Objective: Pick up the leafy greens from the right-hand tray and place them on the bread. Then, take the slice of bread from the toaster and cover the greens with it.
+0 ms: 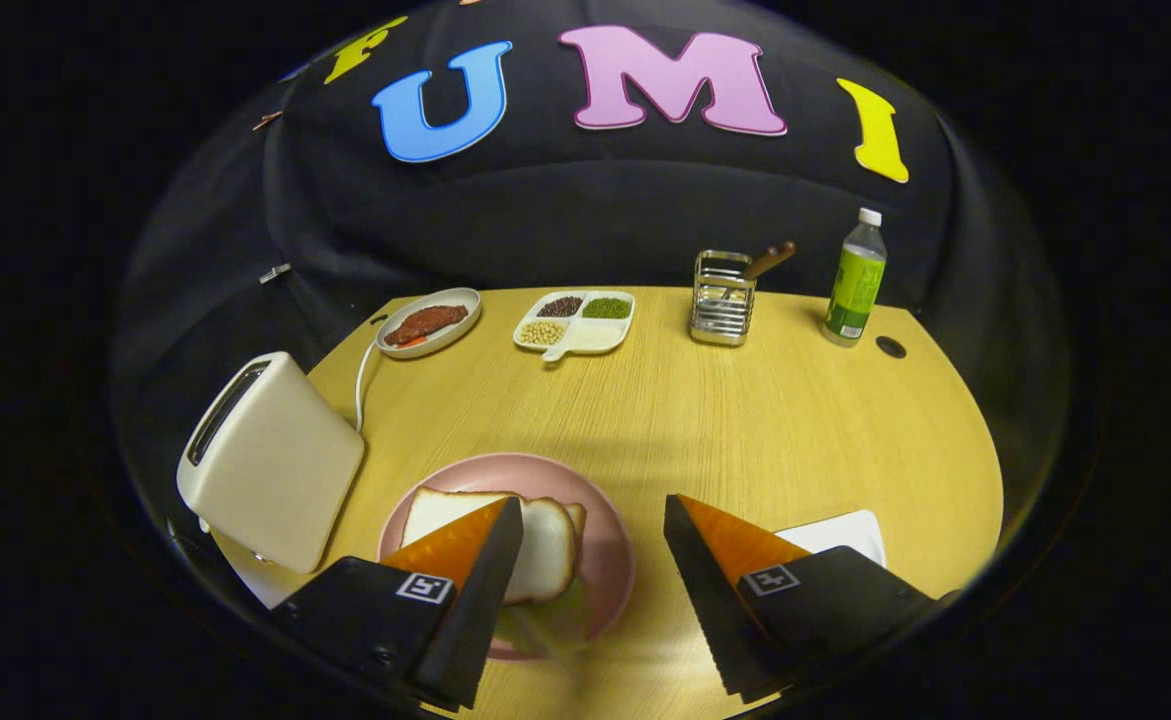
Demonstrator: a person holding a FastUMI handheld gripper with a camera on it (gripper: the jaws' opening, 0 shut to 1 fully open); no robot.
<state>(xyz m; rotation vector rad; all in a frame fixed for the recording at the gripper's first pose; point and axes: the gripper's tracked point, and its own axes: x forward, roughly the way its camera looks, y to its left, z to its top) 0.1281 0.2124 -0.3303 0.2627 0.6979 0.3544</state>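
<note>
The gripper (593, 520) has two wedge-shaped fingers with ridged inner faces, its black mounts bearing square tag markers.

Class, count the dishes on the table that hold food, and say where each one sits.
3: a pink plate with bread by the open, empty claw, an oval dish beyond the toaster, and a compartment tray beside that dish.

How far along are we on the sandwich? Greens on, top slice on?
Looks nearly finished. Done: on the pink plate, a bread slice lies over another, with something green peeking out at its near edge, likely the greens. The white tray by the right finger looks bare; the toaster slot is dark. In hand: nothing; the hand-held gripper is open over the plate. Left: probably just backing away.
</note>
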